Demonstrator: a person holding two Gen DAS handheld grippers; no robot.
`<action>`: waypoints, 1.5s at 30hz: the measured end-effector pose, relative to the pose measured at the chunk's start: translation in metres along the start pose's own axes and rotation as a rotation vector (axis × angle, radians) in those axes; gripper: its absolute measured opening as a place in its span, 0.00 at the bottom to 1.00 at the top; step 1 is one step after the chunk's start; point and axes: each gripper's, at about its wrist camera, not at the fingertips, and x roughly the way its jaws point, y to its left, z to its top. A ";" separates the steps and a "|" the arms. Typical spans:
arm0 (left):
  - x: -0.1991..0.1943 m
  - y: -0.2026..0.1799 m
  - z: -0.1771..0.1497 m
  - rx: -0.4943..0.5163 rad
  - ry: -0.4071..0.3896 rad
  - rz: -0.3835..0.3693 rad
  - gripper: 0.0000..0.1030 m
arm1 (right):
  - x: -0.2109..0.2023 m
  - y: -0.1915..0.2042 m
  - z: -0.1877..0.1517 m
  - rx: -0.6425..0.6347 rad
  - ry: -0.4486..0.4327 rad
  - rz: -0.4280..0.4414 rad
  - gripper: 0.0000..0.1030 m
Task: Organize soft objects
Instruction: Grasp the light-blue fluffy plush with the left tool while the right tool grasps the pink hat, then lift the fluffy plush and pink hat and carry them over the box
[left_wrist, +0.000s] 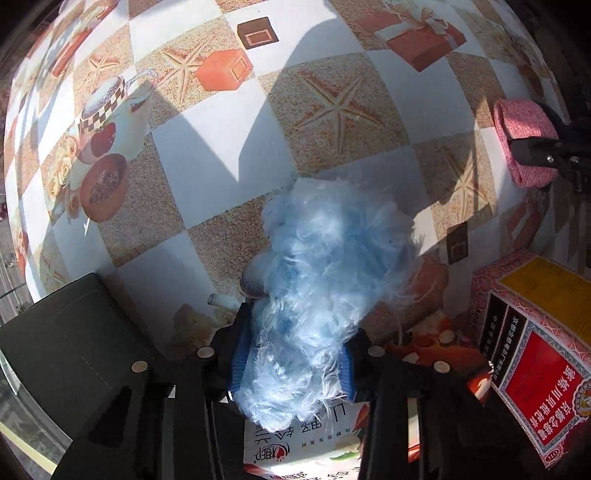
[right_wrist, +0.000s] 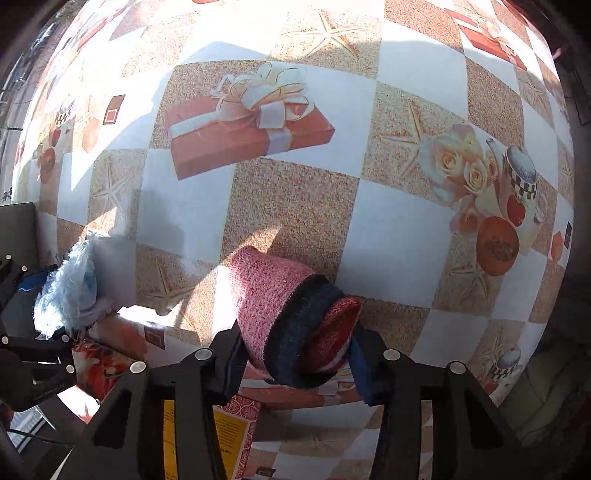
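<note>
A fluffy light-blue item (left_wrist: 325, 295) is clamped by the left tool (left_wrist: 291, 365) above the patterned counter (left_wrist: 207, 155), with a red and yellow box (left_wrist: 535, 354) seen at 4 o'clock in the left wrist view. A pink knitted sock (right_wrist: 291, 317) (dark blue band, red toe) is gripped by the right tool (right_wrist: 295, 363) at the centre of its view, the blue item (right_wrist: 70, 288) lying at 9 o'clock.

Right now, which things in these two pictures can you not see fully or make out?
- Sock, right wrist view: its lower end is hidden between the right gripper fingers.
- Fluff, left wrist view: it covers what the left gripper pads touch.
- Red box, left wrist view: cut off by the picture edge.
- Carton, left wrist view: mostly hidden under fluff and gripper.
</note>
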 end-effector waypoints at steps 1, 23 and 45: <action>-0.004 0.003 -0.002 -0.017 -0.024 0.011 0.27 | -0.007 0.000 0.000 0.008 -0.031 -0.003 0.33; -0.152 0.045 -0.131 -0.351 -0.520 -0.020 0.25 | -0.152 0.089 -0.091 -0.121 -0.274 0.179 0.33; -0.106 0.129 -0.294 -0.694 -0.456 0.001 0.25 | -0.134 0.308 -0.135 -0.492 -0.194 0.209 0.34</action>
